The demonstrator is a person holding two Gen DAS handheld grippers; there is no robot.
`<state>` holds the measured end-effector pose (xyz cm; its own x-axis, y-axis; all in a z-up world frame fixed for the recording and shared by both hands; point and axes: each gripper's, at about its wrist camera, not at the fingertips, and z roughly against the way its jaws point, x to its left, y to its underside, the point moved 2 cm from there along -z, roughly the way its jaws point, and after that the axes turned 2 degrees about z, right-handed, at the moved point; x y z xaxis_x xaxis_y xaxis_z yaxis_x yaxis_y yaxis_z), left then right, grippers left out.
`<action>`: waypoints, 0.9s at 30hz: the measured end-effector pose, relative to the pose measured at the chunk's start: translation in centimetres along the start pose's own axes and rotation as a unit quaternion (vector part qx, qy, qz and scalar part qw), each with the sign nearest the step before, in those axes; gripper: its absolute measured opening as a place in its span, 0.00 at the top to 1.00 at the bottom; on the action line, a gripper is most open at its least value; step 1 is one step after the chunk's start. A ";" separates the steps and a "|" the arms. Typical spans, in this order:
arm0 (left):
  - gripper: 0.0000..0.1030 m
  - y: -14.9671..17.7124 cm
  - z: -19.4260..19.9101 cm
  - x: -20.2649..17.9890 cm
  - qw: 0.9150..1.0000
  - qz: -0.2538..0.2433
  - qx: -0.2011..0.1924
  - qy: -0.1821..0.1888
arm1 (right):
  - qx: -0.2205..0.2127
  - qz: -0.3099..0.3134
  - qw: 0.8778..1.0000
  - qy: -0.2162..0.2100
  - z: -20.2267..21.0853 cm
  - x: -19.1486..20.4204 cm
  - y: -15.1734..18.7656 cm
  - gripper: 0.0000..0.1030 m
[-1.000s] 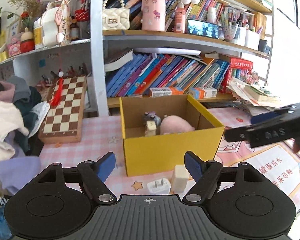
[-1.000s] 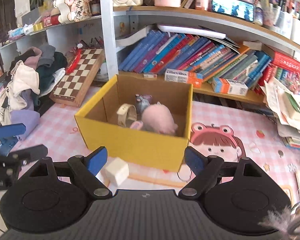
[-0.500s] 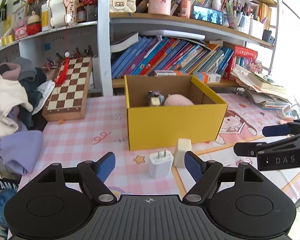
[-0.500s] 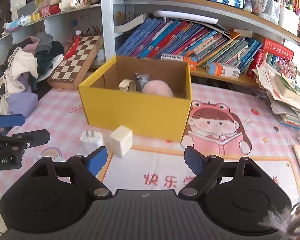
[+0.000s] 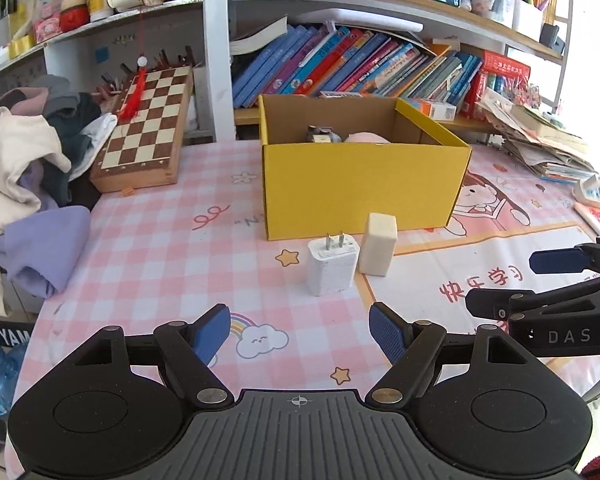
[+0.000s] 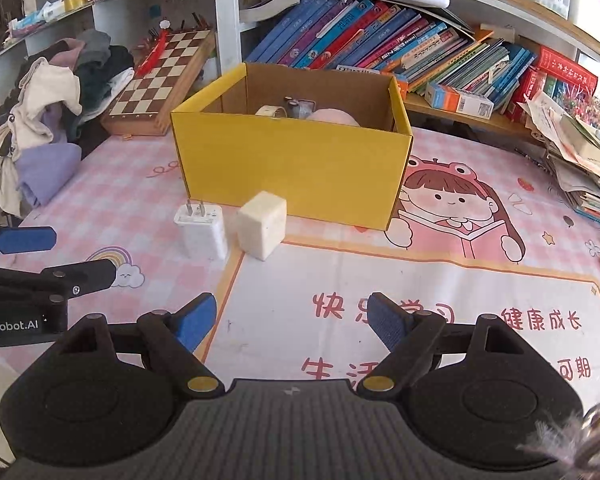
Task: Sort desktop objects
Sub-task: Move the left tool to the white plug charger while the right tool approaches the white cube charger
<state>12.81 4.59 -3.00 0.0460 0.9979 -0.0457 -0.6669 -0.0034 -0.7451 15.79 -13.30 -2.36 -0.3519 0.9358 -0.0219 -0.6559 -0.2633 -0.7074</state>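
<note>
Two small things stand on my desk in front of the yellow box [image 5: 362, 184] as my left wrist camera sees it: a white plug adapter [image 5: 332, 266] with its prongs up, and a cream block [image 5: 377, 244] just beside it on its right, the block nearer the box wall. My left gripper [image 5: 300, 334] hangs short of both with its blue pads wide apart and nothing between them. Inside the box I can make out a pink rounded thing [image 5: 366, 138] and a small grey object [image 5: 322, 134] beside it, most of both hidden by the front wall. A chessboard [image 5: 146, 120] leans to the left of the box, and my right gripper [image 5: 540, 280] shows at the frame's right edge. From the right wrist camera, the yellow box [image 6: 292, 168] sits straight ahead, with the plug adapter [image 6: 202, 232] and the cream block [image 6: 262, 224] before its front wall, the two close together but apart. My right gripper [image 6: 290, 322] is spread wide and empty, well back from the box over the printed mat [image 6: 420, 280]. My left gripper [image 6: 40, 256] reaches in from the left edge, level with the adapter, its jaws parted. Books [image 6: 360, 44] line the shelf behind the box.
</note>
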 end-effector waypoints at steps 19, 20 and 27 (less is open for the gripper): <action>0.24 -0.6 -2.6 -0.3 0.999 0.027 0.016 -0.008 | 0.022 0.011 0.999 -0.031 -3.4 -1.5 -1.9 0.29; 0.24 -0.6 -2.7 -0.3 0.999 0.028 0.017 -0.010 | 0.023 0.012 0.999 -0.033 -3.8 -1.6 -2.1 0.29; 0.24 -0.9 -4.0 -0.5 0.999 0.040 0.023 -0.026 | 0.029 0.025 0.998 -0.056 -6.1 -2.2 -3.5 0.30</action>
<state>16.36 3.86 -4.96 -0.0456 0.9966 -0.0685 -0.7009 -0.0808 -0.7086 22.90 -13.04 -4.14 -0.4552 0.8900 0.0260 -0.6722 -0.3244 -0.6656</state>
